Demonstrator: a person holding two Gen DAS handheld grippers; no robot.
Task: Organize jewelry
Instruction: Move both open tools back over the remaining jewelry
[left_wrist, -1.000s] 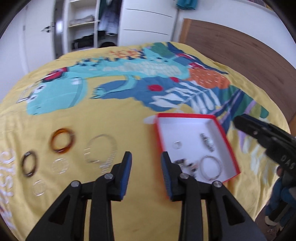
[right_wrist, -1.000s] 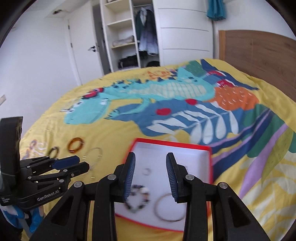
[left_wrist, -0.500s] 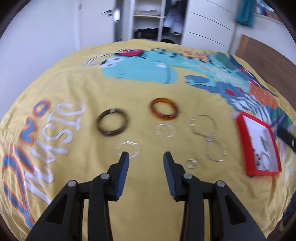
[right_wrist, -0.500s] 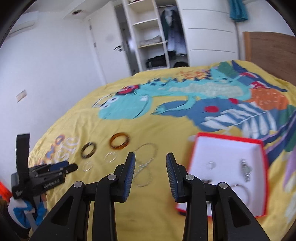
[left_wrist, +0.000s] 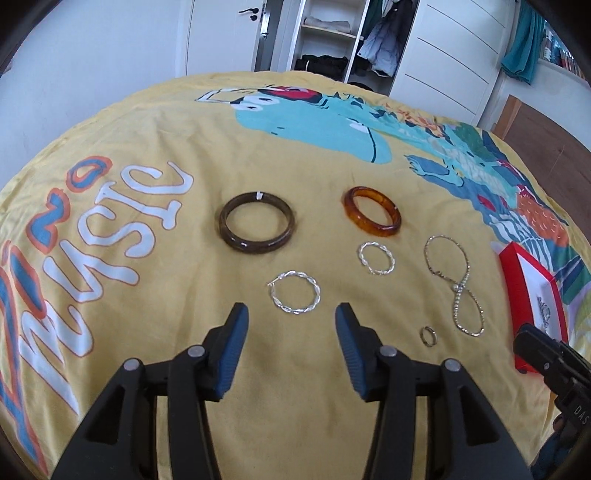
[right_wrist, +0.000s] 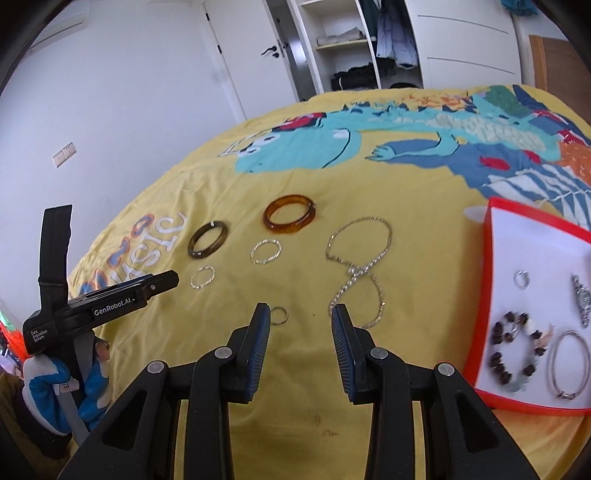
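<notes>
Hovering over the yellow bedspread (left_wrist: 155, 266), the left gripper (left_wrist: 291, 326) is opening, empty, near a twisted silver ring (left_wrist: 294, 296), while the right gripper (right_wrist: 300, 325) hangs parted, gripping nothing.

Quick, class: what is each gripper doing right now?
Left gripper: empty, jaws opening.
Right gripper: open, holding nothing.

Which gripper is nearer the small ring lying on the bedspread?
Right. The right gripper has the small ring just beyond its left fingertip. The left gripper sits farther off, opening over a twisted silver hoop.
</notes>
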